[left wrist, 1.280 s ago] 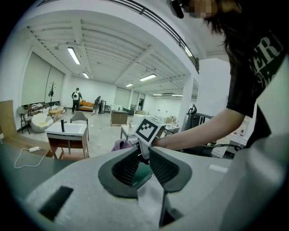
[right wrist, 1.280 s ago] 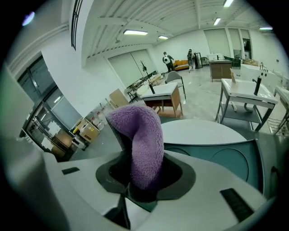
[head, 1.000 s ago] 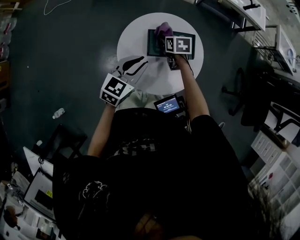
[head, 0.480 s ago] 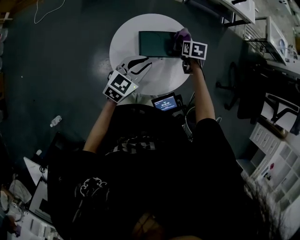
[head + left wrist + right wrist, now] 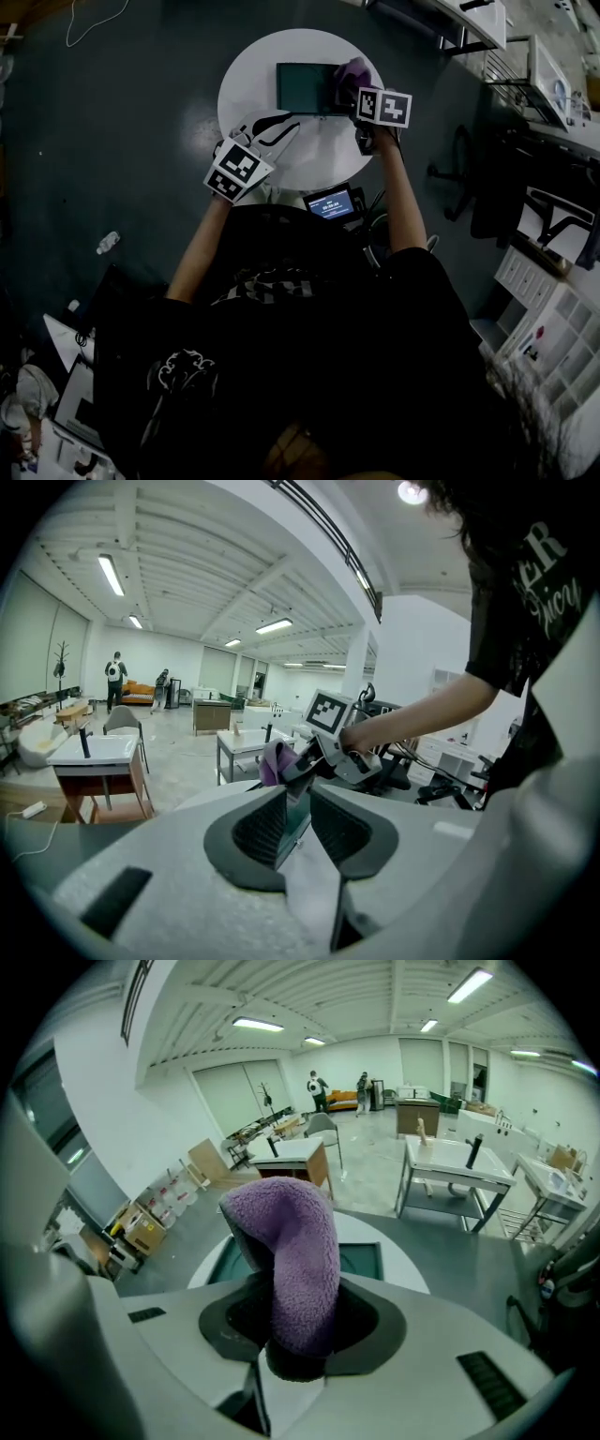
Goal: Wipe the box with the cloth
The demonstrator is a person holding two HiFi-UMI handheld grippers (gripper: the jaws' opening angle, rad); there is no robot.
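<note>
Right gripper [image 5: 298, 1321]: clamped on cloth [image 5: 291, 1251]; I press it flat along box [image 5: 305, 88].
Left gripper [image 5: 298, 822]: jaws apart, empty.

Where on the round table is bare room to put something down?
The widest bare patch of the table lies between the box and the near rim, right of the left gripper. A narrower strip lies left of the box. It is crowded at the box's right end, where the right gripper holds the cloth.

Round white table [image 5: 323, 155] on dark floor [image 5: 112, 112], ceiling strip lights [image 5: 111, 574].
</note>
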